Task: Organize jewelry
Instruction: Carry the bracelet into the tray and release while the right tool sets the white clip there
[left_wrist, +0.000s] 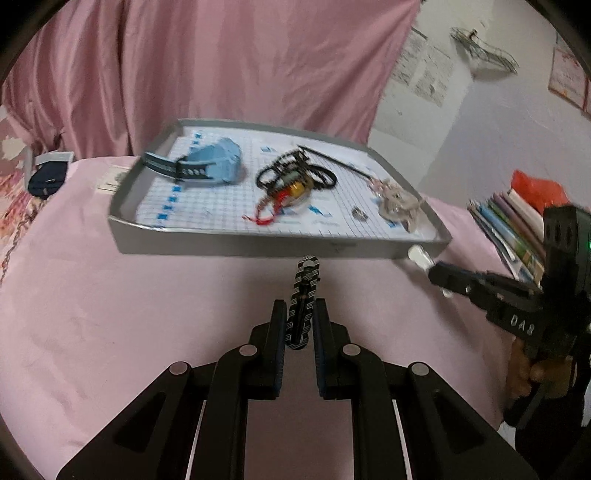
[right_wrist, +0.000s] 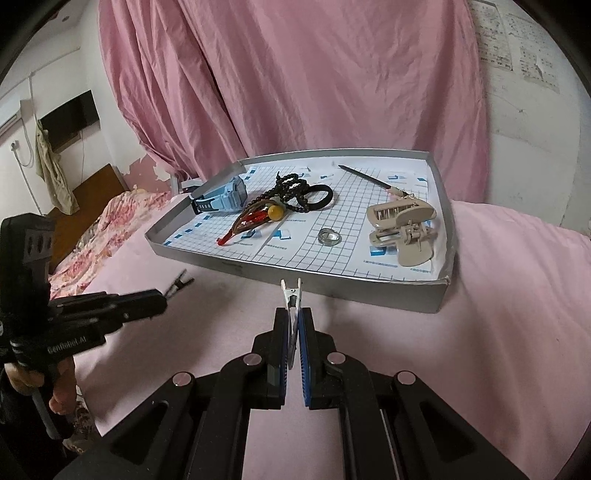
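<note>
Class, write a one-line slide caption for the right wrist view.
Right gripper holds a silver hair clip before the grey tray of jewelry.

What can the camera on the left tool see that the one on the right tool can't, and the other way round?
Only the left view shows the stack of books and the red bag past the tray's right side, and a close look at the black-and-white braided clip in the left tool. Only the right view shows the flowered bedding, the wall screen, and the white metal clip close up in the right tool. Both show the grey tray, blue watch, black beads, ring and beige claw clip.
</note>
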